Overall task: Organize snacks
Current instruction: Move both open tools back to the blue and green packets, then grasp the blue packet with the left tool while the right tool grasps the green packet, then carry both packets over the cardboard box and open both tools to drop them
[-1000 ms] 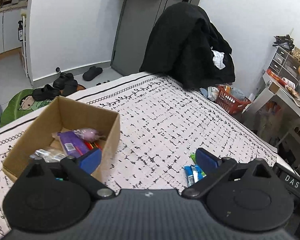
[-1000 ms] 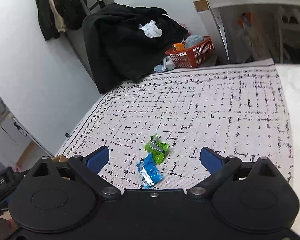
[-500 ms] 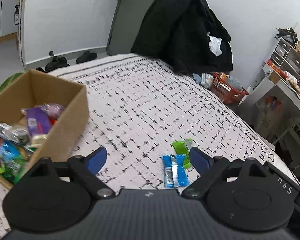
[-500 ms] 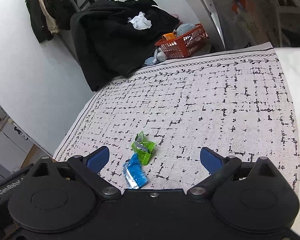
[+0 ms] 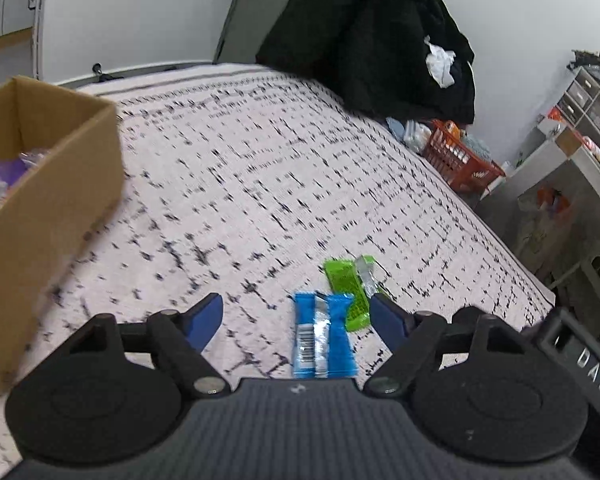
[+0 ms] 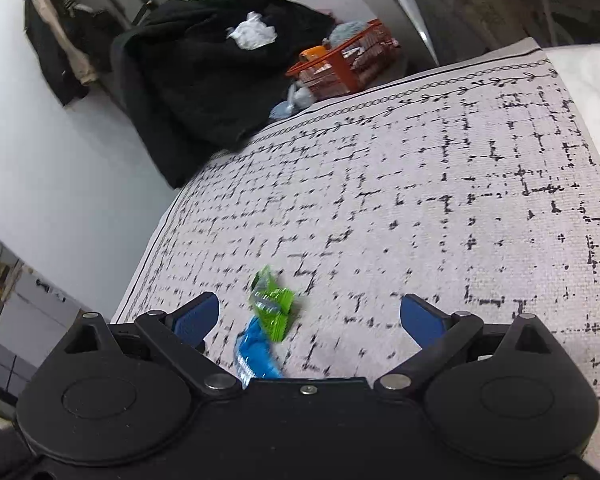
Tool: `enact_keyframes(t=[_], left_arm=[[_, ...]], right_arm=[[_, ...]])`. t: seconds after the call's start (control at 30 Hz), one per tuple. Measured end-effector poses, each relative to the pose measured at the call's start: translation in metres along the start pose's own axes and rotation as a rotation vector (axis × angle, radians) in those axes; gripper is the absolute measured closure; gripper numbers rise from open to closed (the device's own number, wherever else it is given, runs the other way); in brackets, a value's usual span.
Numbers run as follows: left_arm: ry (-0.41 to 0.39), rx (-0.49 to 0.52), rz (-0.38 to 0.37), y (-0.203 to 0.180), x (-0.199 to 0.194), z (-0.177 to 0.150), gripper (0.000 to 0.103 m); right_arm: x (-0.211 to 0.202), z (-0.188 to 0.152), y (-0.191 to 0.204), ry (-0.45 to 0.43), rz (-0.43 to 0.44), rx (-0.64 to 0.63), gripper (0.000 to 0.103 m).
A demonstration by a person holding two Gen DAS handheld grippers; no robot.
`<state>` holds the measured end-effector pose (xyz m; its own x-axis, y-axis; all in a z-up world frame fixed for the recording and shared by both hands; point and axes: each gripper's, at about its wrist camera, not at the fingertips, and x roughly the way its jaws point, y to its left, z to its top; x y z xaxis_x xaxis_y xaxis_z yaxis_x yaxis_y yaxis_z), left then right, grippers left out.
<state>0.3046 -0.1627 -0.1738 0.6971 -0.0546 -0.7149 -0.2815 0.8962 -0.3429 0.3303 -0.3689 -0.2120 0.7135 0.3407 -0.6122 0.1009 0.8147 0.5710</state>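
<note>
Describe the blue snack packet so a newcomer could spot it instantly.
Start from the patterned cloth over the bed, right of the cardboard box. Two packets lie together between the open left tongs. The blue snack packet is the nearer, with a barcode and silver strip; its neighbour, the green packet, lies beyond, touching it.

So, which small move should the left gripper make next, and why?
Probably lower the left gripper onto the blue snack packet and close on it. Its jaws are open and empty, and the packet lies on the patterned cloth between the fingertips, outside the cardboard box. The green packet touches its far end, so grip low.
</note>
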Motion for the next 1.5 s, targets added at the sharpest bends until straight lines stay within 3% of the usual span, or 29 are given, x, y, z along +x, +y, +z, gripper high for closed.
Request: enact_keyframes(t=[0.27,0.47,0.57,0.7,1.07,1.13,1.23,1.5], left_arm=[[0.066,-0.01,-0.009,-0.009,0.034,-0.008,0.04],[0.087,-0.005,0.0,-0.009,0.049,-0.011,0.07],[0.087,-0.014,-0.007,-0.005,0.049,-0.008,0.076],[0.082,-0.022,0.01,0.003,0.044,-0.003,0.077],[0.041,-0.037,0.057,0.03,0.023,0.017,0.077],[0.032,-0.038,0.063,0.035,0.017,0.022,0.077],[0.022,-0.041,0.066,0.042,0.009,0.029,0.077],[-0.005,-0.04,0.059,0.054,-0.019,0.042,0.077]], right_arm=[[0.022,0.009,-0.008,0.014,0.026,0.031,0.005],[0.038,0.012,0.002,0.049,0.061,-0.033,0.007],[0.046,0.01,0.008,0.074,0.076,-0.065,0.013],[0.059,0.008,0.019,0.116,0.081,-0.114,0.025],[0.09,0.003,0.047,0.147,0.052,-0.22,0.031],[0.093,0.002,0.051,0.147,0.04,-0.244,0.037],[0.094,0.001,0.05,0.156,0.03,-0.246,0.067],[0.074,-0.004,0.057,0.146,0.023,-0.263,0.071]])
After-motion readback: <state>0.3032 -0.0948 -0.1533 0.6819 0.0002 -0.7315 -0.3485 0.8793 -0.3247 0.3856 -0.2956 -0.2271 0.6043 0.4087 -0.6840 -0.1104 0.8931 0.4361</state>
